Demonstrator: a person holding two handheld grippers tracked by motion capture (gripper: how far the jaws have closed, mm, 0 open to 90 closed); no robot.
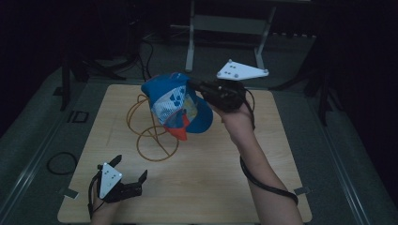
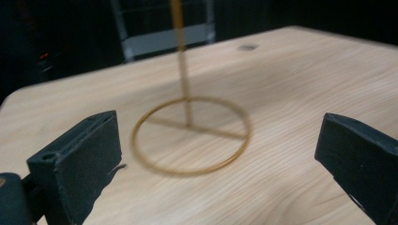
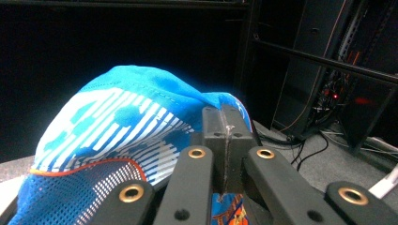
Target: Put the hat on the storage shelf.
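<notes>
— Two things matter most: what's biggest?

— At the middle of the high view, a pale wooden table (image 1: 281, 154), flat and grained. Above it, upper centre, hangs a soft blue cap (image 1: 176, 105) with white mesh panels and an orange brim edge.

— Who holds it?

— Its fabric is pinched between the closed jaws of the right gripper (image 1: 193, 85).

— And smaller?

— A thin brass-coloured wire stand (image 1: 150, 133), ring-shaped at the base. At lower left, the left gripper (image 1: 130, 169) gapes wide, holding nothing.

Light wooden table (image 1: 281, 154), grey metal frame (image 1: 225, 23) behind, black cables (image 1: 61, 163) on floor
</notes>
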